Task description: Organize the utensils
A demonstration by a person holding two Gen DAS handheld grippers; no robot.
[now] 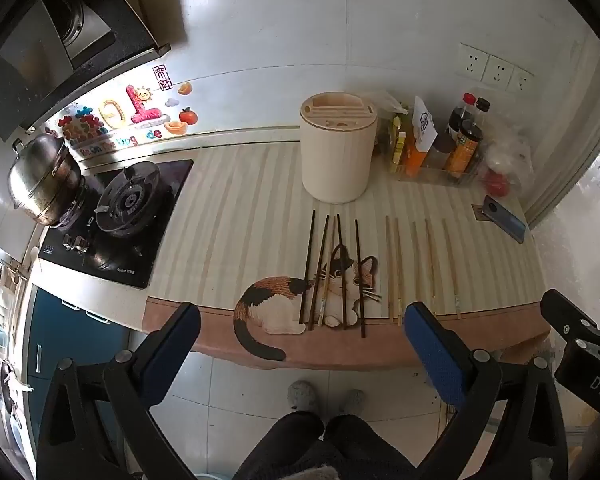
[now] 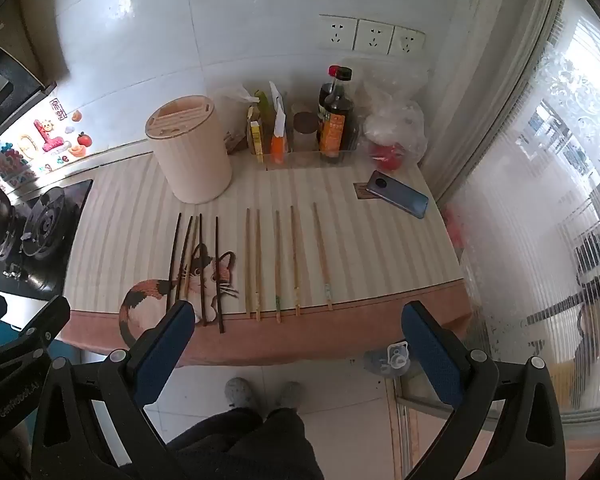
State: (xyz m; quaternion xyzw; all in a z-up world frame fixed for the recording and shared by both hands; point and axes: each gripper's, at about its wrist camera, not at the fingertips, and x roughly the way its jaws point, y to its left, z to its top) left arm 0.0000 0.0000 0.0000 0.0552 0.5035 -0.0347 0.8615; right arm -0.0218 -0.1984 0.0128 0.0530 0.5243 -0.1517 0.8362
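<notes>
Kitchen tiles back our striped table (image 1: 236,200), where dark chopsticks (image 1: 342,272) and pale chopsticks (image 2: 278,264) lie near the slotted holder (image 1: 338,152). Both the left claw (image 1: 302,344) and right claw (image 2: 298,340) gape wide, empty. We risk rolling thin sticks off the edge. Only the right view shows the window.

Daylight is admitted through the patterned window (image 2: 560,160) at right, glare is thrown on the wall tiles (image 1: 260,20), edges are strongly bowed and vignetted, focus is kept fairly sharp.
</notes>
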